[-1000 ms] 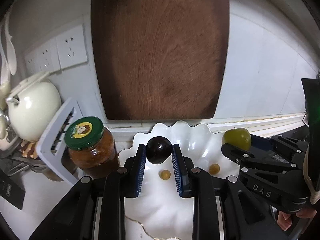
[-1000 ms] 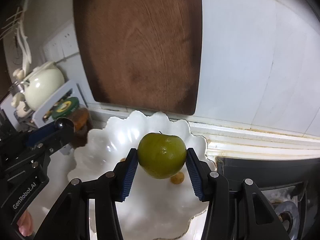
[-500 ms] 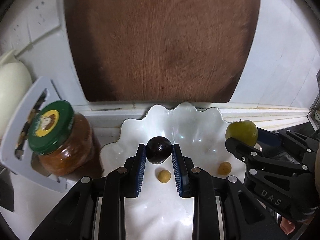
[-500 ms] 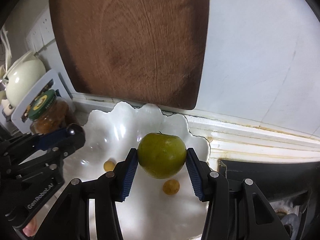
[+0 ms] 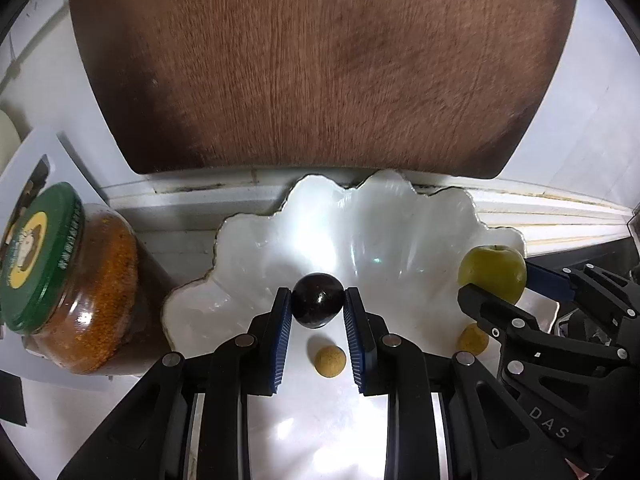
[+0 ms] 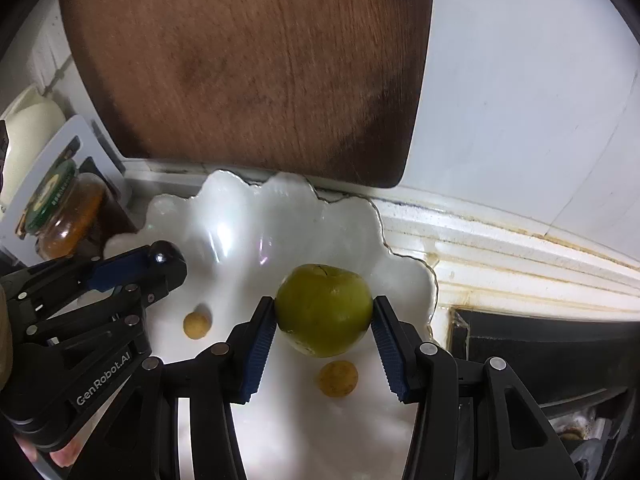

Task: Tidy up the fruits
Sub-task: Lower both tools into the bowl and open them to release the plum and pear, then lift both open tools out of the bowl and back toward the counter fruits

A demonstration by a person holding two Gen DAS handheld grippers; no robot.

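Observation:
A white scalloped plate (image 5: 400,224) (image 6: 240,224) lies on the counter below a wooden board. My left gripper (image 5: 318,304) is shut on a dark plum (image 5: 318,305) and holds it over the plate's middle; the plum also shows in the right wrist view (image 6: 166,254). My right gripper (image 6: 324,314) is shut on a green apple (image 6: 324,308) over the plate's right side; the apple also shows in the left wrist view (image 5: 492,270). Two small yellow round fruits lie on the plate (image 5: 330,361) (image 5: 472,338), also seen in the right wrist view (image 6: 196,325) (image 6: 337,378).
A dark wooden cutting board (image 5: 320,64) leans on the white tiled wall behind the plate. A green-lidded jar of orange paste (image 5: 68,288) stands just left of the plate. A white rack (image 6: 60,160) and a cream pot (image 6: 28,124) stand at far left. A dark stove edge (image 6: 552,344) is at right.
Both grippers have moved forward and down toward the plate, each still holding its fruit. The plate and cutting board look larger and nearer.

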